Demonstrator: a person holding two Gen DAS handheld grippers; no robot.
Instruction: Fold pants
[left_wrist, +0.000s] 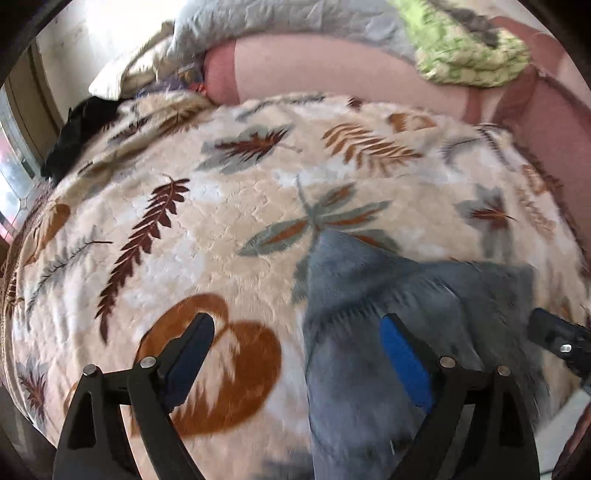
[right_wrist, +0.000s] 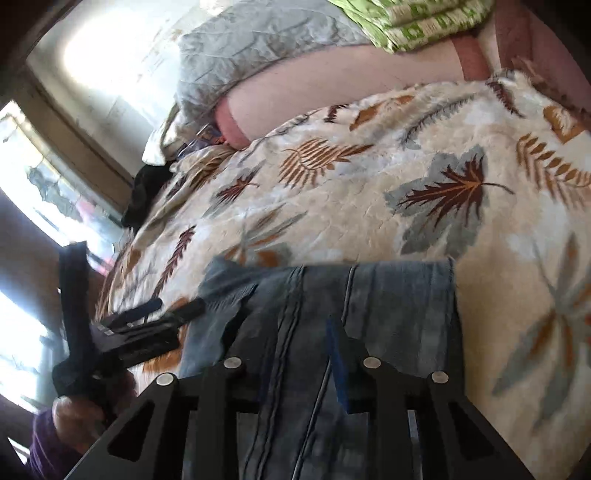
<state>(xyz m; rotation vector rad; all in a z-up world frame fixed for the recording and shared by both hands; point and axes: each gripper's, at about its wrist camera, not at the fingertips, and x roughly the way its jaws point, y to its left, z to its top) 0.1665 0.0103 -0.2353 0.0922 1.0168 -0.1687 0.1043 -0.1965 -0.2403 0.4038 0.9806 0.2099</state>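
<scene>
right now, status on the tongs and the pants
Left tongs open over the jeans' edge. Right tongs: jeans between the fingers, grip unclear. Jeans flat on the leaf blanket. Nothing in the way.

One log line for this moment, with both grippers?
left gripper: open, over jeans edge | right gripper: shut on jeans | jeans on blanket

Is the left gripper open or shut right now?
Open: the left gripper jaws stand wide apart over the jeans and blanket, clamping nothing.
</scene>
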